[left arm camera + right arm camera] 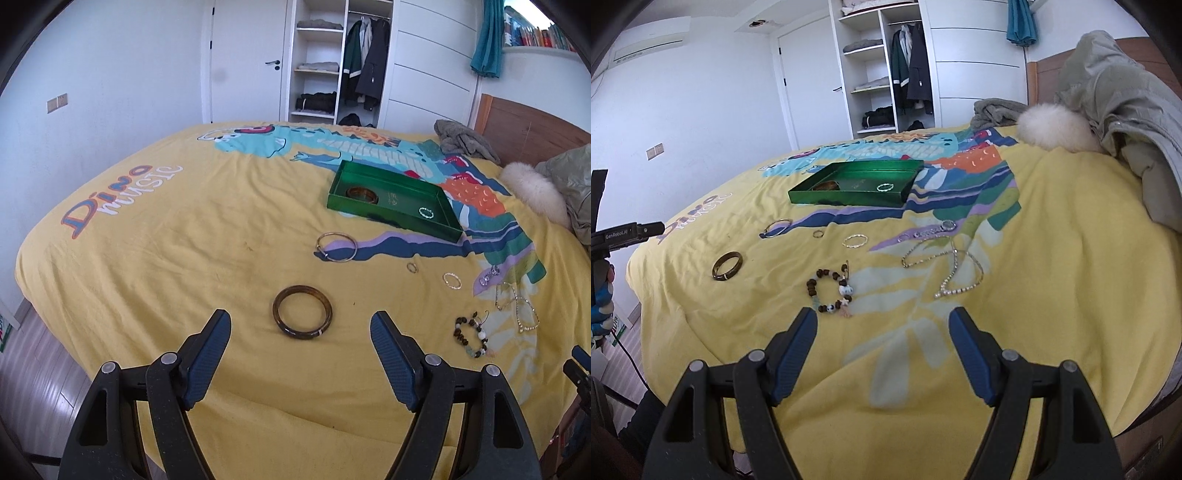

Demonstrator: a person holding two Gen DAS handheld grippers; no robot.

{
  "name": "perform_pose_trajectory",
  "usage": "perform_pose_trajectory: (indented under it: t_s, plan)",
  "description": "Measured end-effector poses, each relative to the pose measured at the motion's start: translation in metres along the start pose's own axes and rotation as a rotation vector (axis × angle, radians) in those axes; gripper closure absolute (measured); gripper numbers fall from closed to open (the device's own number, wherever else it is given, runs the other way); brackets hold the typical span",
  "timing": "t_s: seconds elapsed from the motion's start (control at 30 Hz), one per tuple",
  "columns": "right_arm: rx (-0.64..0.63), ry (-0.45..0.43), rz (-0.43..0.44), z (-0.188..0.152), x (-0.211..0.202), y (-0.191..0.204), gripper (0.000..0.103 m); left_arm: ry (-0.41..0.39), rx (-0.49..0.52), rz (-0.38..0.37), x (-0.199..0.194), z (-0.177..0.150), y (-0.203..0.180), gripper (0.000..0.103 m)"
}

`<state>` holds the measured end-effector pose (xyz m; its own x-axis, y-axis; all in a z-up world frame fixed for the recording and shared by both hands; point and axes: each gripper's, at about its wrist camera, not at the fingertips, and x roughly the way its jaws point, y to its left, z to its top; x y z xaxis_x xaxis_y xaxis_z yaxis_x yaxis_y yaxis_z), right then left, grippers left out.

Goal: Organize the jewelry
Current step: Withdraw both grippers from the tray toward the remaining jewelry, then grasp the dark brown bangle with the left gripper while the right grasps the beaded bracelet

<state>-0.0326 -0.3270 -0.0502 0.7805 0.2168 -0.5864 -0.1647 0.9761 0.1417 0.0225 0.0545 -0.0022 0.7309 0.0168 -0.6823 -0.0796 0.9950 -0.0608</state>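
A green tray (441,230) (849,197) lies on the yellow bedspread, holding a brown bangle (362,194) and a small pearl ring (426,212) (885,187). Loose on the bed are a dark brown bangle (302,316) (727,270), a thin gold bangle (337,246) (777,226), small rings (452,281) (854,241), a beaded bracelet (471,336) (831,291) and rhinestone chains (517,306) (945,266). My left gripper (301,343) is open just short of the dark bangle. My right gripper (882,334) is open, close to the beaded bracelet.
A grey-green jacket with a white fur trim (1054,127) (532,188) is heaped at the bed's right side, against a wooden headboard (532,125). A grey cloth (463,140) lies at the far edge. An open wardrobe (340,62) stands beyond. The floor (33,373) drops off at left.
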Motion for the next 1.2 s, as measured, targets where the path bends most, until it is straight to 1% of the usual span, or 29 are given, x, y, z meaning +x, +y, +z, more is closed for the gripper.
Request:
perform_pose_trajectory:
  t_s: [0.2,0.43,0.63,0.87,1.0,1.2]
  plan:
    - [0.018,0.003,0.006,0.002,0.005,-0.004,0.030,0.019,-0.004,-0.004,0.012,-0.003,0.006,0.026]
    - [0.053,0.019,0.019,0.004,0.020,-0.004,0.031,0.037,-0.005,-0.004,0.027,-0.006,0.017,0.026]
    - [0.081,0.036,-0.010,0.009,0.031,-0.017,0.032,0.065,-0.015,-0.008,0.046,-0.010,0.027,0.026]
    - [0.074,0.063,-0.021,0.015,0.049,-0.022,0.032,0.094,-0.014,-0.015,0.066,-0.013,0.031,0.026]
    - [0.066,0.084,-0.004,0.017,0.060,-0.020,0.033,0.110,-0.009,-0.019,0.076,-0.015,0.031,0.026]
    - [0.052,0.113,0.059,0.021,0.079,-0.004,0.034,0.137,-0.019,-0.025,0.092,-0.013,0.032,0.026]
